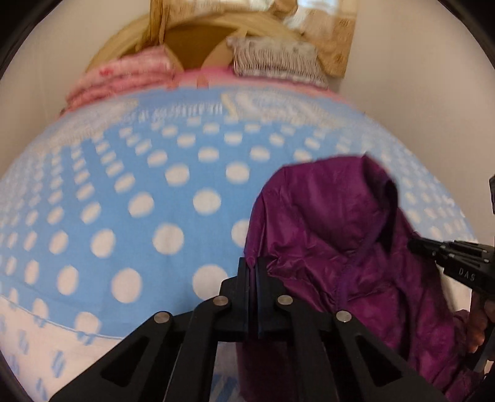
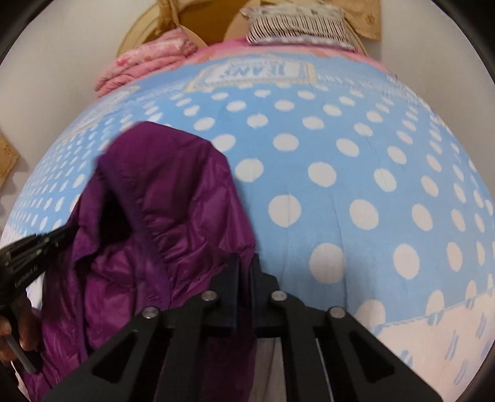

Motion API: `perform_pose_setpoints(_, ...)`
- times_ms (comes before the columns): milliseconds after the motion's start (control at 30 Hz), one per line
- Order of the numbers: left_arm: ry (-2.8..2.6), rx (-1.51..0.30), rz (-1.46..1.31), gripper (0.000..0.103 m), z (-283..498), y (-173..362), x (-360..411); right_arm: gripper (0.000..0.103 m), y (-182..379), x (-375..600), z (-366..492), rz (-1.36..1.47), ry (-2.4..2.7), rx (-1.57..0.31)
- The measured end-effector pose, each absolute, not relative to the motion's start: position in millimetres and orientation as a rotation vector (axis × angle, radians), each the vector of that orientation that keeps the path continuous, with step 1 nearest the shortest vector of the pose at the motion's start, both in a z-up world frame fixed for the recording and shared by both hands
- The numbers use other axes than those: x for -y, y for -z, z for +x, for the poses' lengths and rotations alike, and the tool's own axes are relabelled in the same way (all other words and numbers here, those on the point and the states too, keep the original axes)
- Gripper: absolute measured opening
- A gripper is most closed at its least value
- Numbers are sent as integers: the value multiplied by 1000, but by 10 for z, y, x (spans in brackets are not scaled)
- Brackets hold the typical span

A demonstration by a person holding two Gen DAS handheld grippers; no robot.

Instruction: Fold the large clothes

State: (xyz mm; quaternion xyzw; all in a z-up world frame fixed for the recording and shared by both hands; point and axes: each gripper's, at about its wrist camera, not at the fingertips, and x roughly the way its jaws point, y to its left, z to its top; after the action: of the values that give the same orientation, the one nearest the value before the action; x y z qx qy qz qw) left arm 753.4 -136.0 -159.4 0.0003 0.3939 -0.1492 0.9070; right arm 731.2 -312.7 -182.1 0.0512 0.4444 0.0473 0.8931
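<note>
A purple puffer jacket [image 1: 334, 235] hangs between my two grippers above a bed with a blue blanket with white dots [image 1: 173, 198]. My left gripper [image 1: 252, 266] is shut on the jacket's left edge. My right gripper [image 2: 246, 263] is shut on the jacket's right edge [image 2: 173, 210]. In the left wrist view the right gripper [image 1: 414, 245] shows at the far right, pinching the jacket. In the right wrist view the left gripper [image 2: 69, 232] shows at the far left, on the jacket. The jacket's lower part is hidden below the grippers.
The dotted blanket [image 2: 340, 173] covers the bed. At its far end lie a folded pink quilt [image 2: 145, 62], a striped pillow [image 2: 297, 27] and a wooden headboard [image 1: 191, 43]. White walls [image 1: 417, 92] stand on both sides.
</note>
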Motion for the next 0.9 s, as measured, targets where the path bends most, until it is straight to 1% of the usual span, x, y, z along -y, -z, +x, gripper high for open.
perform_pose_setpoints(133, 342, -698, -6, 2, 7175, 1183, 1266, 4, 1521, 3075, 6991, 81, -99, -834)
perform_pose_setpoints(200, 352, -657, 37, 2, 7000, 1085, 1316, 3, 1347, 3054, 6759, 67, -109, -788)
perform_pose_setpoints(300, 316, -665, 110, 2, 6967, 1088, 1406, 4, 1304, 3028, 6681, 69, -129, -811)
perform_pose_setpoints(333, 286, -676, 129, 2, 6991, 1117, 1421, 7, 1288, 3008, 6671, 63, -113, -811)
perform_pose_setpoints(400, 245, -706, 113, 2, 7064, 1202, 1381, 43, 1274, 3019, 6680, 92, -101, -811)
perform_pose_setpoints(433, 226, -723, 94, 2, 7123, 1263, 1342, 76, 1278, 3035, 6735, 111, -98, -805)
perform_pose_setpoints(467, 196, -748, 83, 2, 7202, 1338, 1301, 78, 1298, 3037, 6788, 113, -83, -797)
perform_pose_setpoints(600, 155, -862, 23, 4, 7503, 1646, 1206, 74, 1515, 2979, 7126, 56, -60, -843)
perform_pose_setpoints(667, 132, -928, -11, 14, 7694, 1780, 1166, 74, 1590, 2994, 7251, 67, -61, -854)
perform_pose_setpoints(700, 128, -955, -29, 26, 7788, 1827, 1144, 74, 1639, 2990, 7353, 78, -66, -858)
perform_pose_setpoints(733, 113, -968, -38, 45, 7855, 1855, 1131, 74, 1661, 2989, 7403, 78, -65, -861)
perform_pose_setpoints(800, 85, -980, -50, 68, 7962, 1927, 1105, 74, 1764, 2963, 7561, 74, -74, -884)
perform_pose_setpoints(833, 111, -981, -59, 68, 7998, 1968, 1108, 73, 1841, 2943, 7638, 74, -89, -920)
perform_pose_setpoints(867, 138, -987, -64, 68, 8006, 1994, 1123, 60, 1968, 2910, 7726, 71, -118, -982)
perform_pose_setpoints(900, 166, -972, -59, 65, 7986, 1978, 1141, 45, 2026, 2882, 7729, 43, -115, -999)
